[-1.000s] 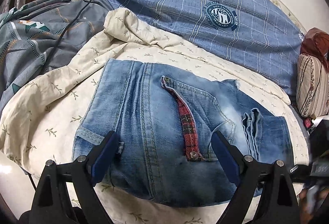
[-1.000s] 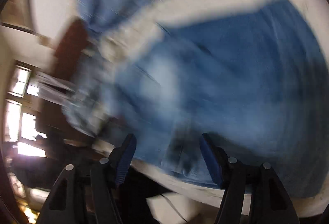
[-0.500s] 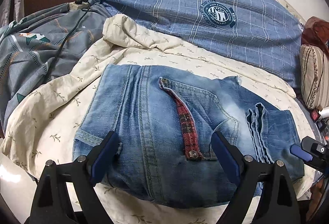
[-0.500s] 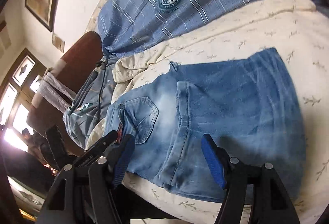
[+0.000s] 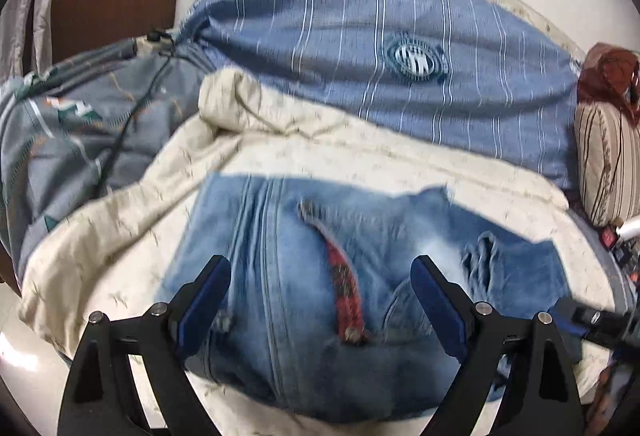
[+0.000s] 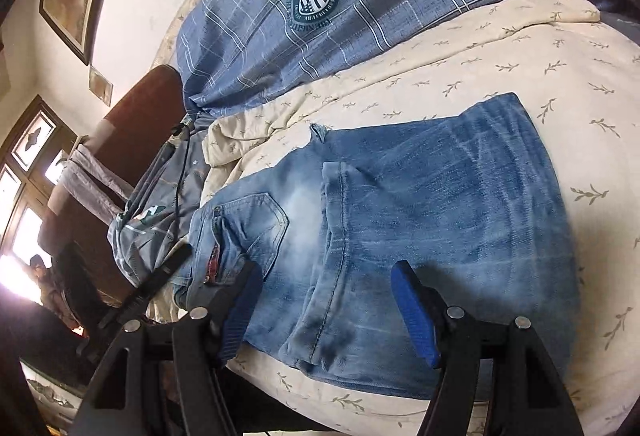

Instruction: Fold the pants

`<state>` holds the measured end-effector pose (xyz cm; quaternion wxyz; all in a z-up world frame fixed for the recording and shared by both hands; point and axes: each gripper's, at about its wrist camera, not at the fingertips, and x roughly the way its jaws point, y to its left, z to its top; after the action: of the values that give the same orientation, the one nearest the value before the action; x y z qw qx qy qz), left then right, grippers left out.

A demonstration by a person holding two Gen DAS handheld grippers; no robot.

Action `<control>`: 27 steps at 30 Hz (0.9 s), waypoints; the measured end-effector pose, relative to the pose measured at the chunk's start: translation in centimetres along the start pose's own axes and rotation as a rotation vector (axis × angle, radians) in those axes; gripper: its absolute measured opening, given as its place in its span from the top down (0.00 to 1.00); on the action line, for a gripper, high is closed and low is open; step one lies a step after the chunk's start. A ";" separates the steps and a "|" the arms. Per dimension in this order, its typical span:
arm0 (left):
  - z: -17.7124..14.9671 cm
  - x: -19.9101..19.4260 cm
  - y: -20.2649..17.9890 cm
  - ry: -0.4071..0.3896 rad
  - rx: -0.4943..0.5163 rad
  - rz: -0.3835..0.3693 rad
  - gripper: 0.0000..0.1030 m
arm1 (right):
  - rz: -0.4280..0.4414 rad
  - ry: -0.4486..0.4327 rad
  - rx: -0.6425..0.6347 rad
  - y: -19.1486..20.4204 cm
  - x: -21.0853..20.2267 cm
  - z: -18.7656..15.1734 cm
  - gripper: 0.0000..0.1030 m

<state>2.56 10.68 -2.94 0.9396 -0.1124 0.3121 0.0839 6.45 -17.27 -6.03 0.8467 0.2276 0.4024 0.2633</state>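
Folded blue jeans (image 5: pixel 304 276) lie on a cream leaf-print sheet (image 5: pixel 120 220); a red plaid strip (image 5: pixel 346 296) runs down by the back pocket. My left gripper (image 5: pixel 320 300) is open and empty, held above the near edge of the jeans at the waist end. My right gripper (image 6: pixel 326 308) is open and empty, above the near edge of the jeans (image 6: pixel 440 203) where the leg hems overlap the seat. The left gripper's black arm (image 6: pixel 152 284) shows at the left of the right wrist view.
A blue plaid pillow (image 5: pixel 380 47) with a round crest lies behind the jeans. A grey patterned blanket (image 5: pixel 76 139) with a black cable lies left. A brown headboard (image 5: pixel 108 3) stands far left. A striped cushion (image 5: pixel 608 159) sits right. The bed edge is near.
The left gripper has pulled back and up a little; the jeans sit lower in its view and it is blurred. The right view steadied and moved closer over the jeans.
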 end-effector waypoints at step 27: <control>-1.5 5.1 1.7 0.206 -0.005 0.076 0.09 | -0.326 0.486 -0.351 6.4 21.3 14.9 0.74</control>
<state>5.40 12.33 -7.49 0.8985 -0.1111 0.4108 0.1081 28.17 -1.61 -5.70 0.7832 -0.0582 0.5721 0.2363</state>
